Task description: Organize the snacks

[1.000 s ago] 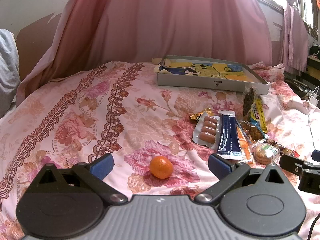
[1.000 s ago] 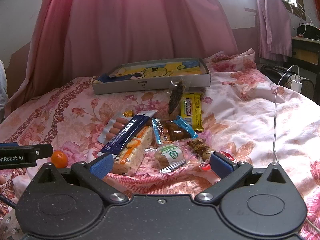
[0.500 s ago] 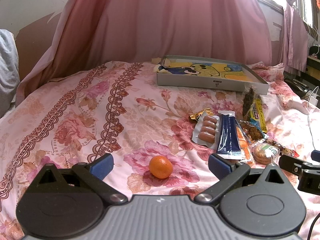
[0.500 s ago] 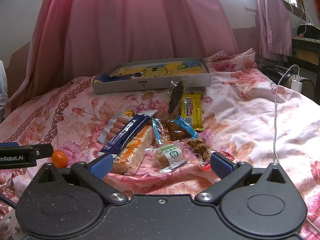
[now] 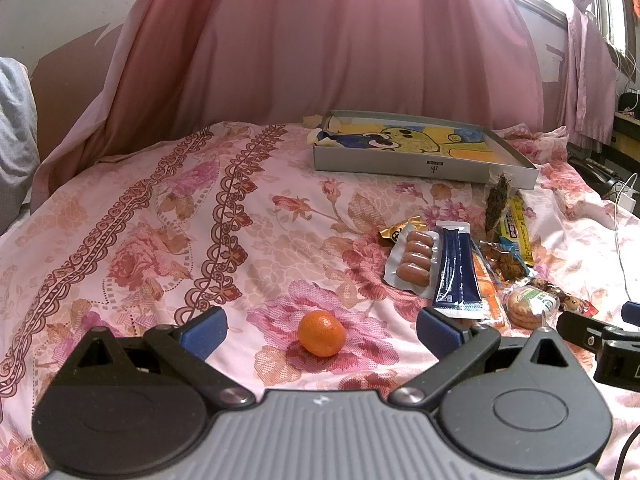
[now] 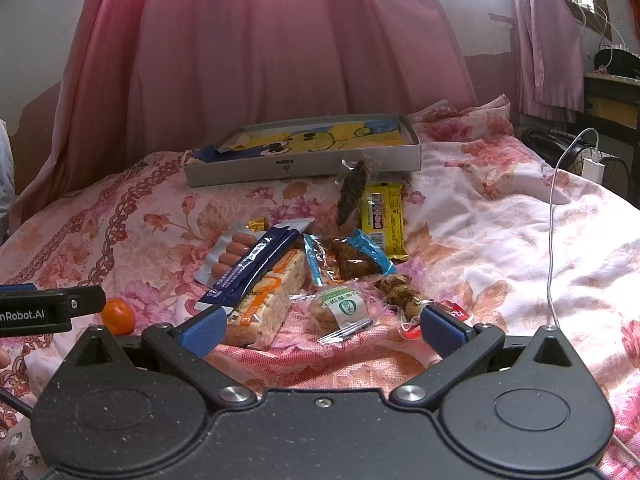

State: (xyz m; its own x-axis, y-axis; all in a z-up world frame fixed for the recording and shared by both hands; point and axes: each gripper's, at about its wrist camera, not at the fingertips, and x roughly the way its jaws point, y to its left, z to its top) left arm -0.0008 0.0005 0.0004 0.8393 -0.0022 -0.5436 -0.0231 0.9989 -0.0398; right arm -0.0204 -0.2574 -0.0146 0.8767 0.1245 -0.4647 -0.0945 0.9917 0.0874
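Note:
A small orange tangerine (image 5: 321,333) lies on the floral bedspread, right between the spread fingers of my open left gripper (image 5: 320,330). To its right sits a heap of snacks: a sausage pack (image 5: 412,260), a dark blue sachet (image 5: 456,272), a round biscuit pack (image 5: 530,306). My right gripper (image 6: 320,326) is open over that heap, close to the biscuit pack (image 6: 340,308) and the orange-striped rice bar (image 6: 268,300). A shallow grey box (image 6: 304,164) with a yellow cartoon lining stands at the far side of the bed. The tangerine (image 6: 117,316) shows at the left of the right wrist view.
A pink curtain (image 5: 340,48) hangs behind the bed. A white charger cable (image 6: 554,216) runs down the bedspread on the right. A yellow candy bar (image 6: 382,216) and a dark dried snack (image 6: 352,192) lie just before the box. Grey fabric (image 5: 14,128) shows at far left.

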